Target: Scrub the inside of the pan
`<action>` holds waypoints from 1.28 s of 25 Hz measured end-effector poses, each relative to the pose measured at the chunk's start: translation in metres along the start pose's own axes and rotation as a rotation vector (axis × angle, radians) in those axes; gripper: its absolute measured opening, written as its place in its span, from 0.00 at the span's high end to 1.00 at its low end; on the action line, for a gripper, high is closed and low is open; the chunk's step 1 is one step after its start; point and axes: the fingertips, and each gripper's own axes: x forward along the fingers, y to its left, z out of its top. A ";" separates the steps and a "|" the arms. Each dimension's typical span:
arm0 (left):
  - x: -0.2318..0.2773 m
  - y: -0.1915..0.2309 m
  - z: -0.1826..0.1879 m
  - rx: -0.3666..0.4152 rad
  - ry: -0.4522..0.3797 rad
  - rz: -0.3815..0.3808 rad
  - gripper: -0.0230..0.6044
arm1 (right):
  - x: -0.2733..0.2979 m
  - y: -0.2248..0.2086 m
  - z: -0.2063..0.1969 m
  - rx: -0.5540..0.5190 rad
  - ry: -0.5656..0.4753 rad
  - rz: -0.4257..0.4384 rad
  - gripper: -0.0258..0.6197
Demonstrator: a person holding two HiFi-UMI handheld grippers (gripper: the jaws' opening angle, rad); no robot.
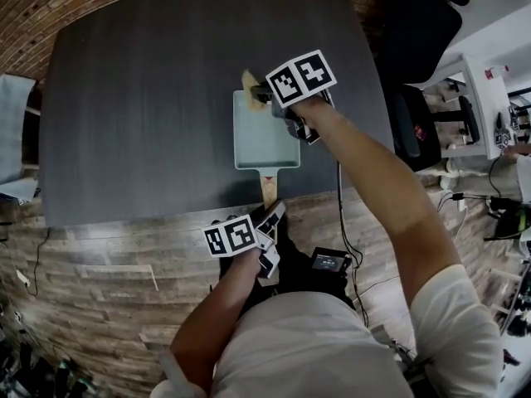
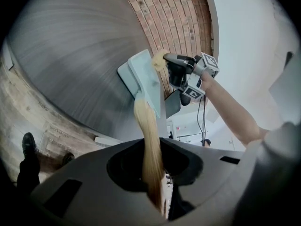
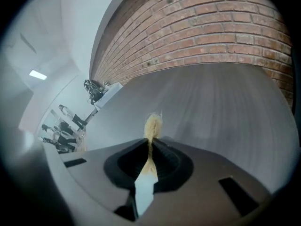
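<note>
A pale blue square pan point(image 1: 261, 135) lies on the dark grey table point(image 1: 141, 98), with its wooden handle point(image 1: 268, 187) pointing toward me over the front edge. My left gripper point(image 1: 271, 219) is shut on that handle point(image 2: 148, 135), which runs between its jaws point(image 2: 153, 173) up to the pan point(image 2: 143, 76). My right gripper point(image 1: 264, 95) hovers over the pan's far right corner, shut on a tan scrubber point(image 1: 249, 80). The scrubber point(image 3: 153, 125) sticks out past the right gripper point(image 3: 150, 149); a strip of pan point(image 3: 143, 189) shows below. From the left gripper view the scrubber point(image 2: 158, 59) touches the pan's far rim.
A brick wall point(image 3: 211, 27) stands behind the table's far edge. A black chair point(image 1: 419, 31) and a white desk point(image 1: 477, 98) with clutter are at the right. A cable point(image 1: 344, 222) trails over the wood-plank floor point(image 1: 99, 264). People stand far off point(image 3: 61, 126).
</note>
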 end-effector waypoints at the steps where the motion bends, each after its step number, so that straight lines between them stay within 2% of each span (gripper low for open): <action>1: 0.000 0.000 0.000 -0.001 0.001 -0.001 0.83 | 0.006 0.002 0.005 0.022 -0.005 0.012 0.91; 7: -0.004 0.000 0.002 -0.004 0.010 -0.009 0.83 | 0.038 0.008 0.026 0.210 -0.040 0.078 0.91; 10: -0.004 0.000 0.002 0.000 0.009 -0.007 0.83 | 0.043 -0.005 0.023 0.262 -0.038 0.054 0.91; 32: -0.005 0.002 0.003 0.001 -0.015 0.008 0.83 | -0.004 -0.075 -0.017 0.295 0.017 -0.099 0.91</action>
